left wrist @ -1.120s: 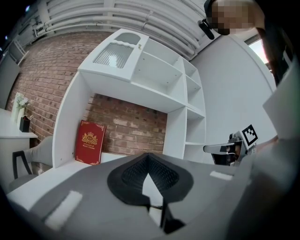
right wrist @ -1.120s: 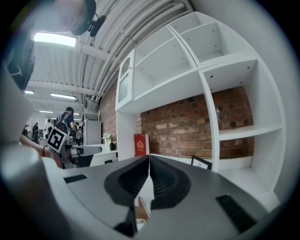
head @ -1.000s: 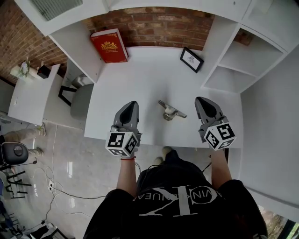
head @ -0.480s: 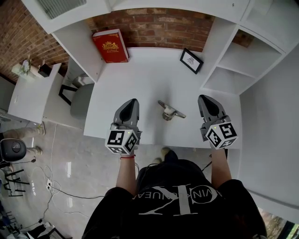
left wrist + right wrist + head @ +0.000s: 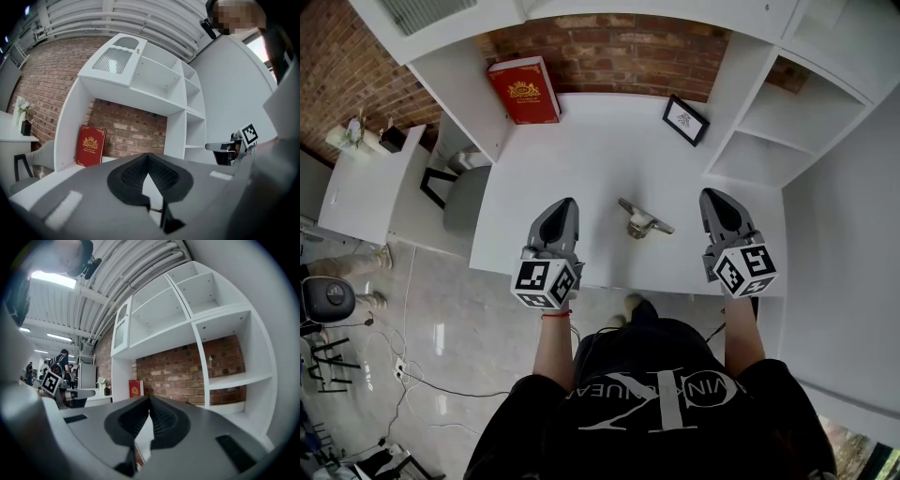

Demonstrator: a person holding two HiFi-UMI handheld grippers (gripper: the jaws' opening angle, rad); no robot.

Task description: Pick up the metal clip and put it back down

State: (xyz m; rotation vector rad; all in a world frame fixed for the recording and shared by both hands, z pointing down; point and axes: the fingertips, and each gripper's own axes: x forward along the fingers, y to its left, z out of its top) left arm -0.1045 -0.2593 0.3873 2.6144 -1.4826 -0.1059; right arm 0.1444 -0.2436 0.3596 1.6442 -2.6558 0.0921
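Toward the front edge of the table, about midway along it, found the metal clip lying on the white top. Saw it between the two claws, apart from both, somewhat nearer the right one. Saw the left claw held level over the front edge to the clip's left, pointing toward the back edge, pinched together at the tips with nothing gripped. Found the right claw in the same state near the front-right corner: closed tight, empty, pointing the same way. Noted a marker cube at the rear of each claw, hanging past the front edge. Spotted a red book standing at the back-left corner against the side panel of the white shelf unit. Spotted a small black-framed picture propped near the back-right corner. Made out a brick wall behind the back edge and a grey chair just off the left edge.
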